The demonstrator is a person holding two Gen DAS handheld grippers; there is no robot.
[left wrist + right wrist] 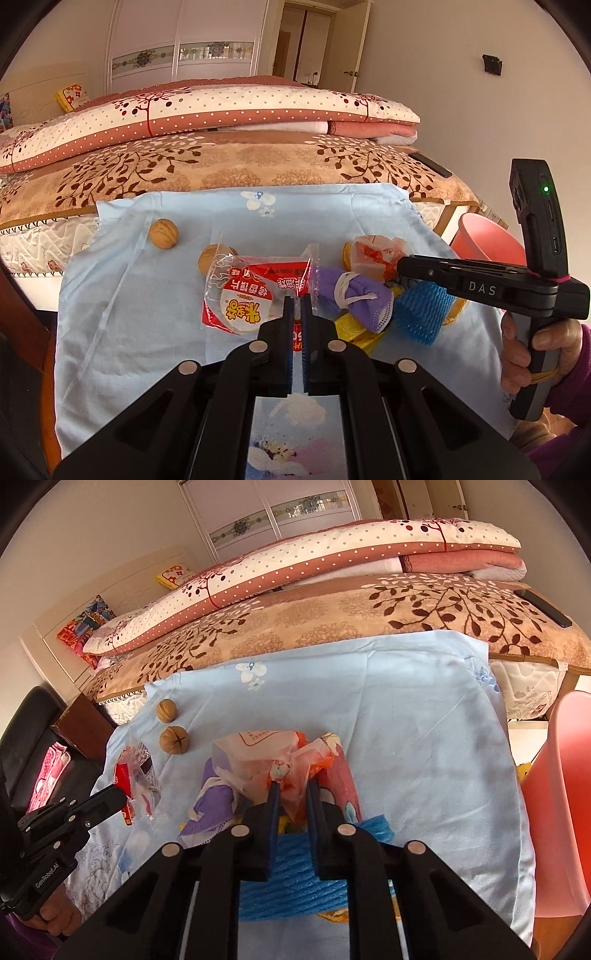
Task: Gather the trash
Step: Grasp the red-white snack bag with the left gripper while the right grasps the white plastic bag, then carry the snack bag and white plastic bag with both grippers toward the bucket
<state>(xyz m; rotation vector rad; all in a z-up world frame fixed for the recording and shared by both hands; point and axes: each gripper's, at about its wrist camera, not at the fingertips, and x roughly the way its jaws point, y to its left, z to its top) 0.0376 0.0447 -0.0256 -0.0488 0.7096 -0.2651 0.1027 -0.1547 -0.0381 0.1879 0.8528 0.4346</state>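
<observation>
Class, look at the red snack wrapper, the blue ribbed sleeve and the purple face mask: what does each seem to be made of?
Red snack wrapper: thin glossy plastic film, clear edges, glare. Blue ribbed sleeve: probably foam netting, matte and ribbed. Purple face mask: likely soft non-woven fabric, matte, with white ear loops.

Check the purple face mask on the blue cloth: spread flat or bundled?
Bundled. The purple face mask is rolled into a wad with its white ear loop wound around the middle, lying beside the blue foam net.
</observation>
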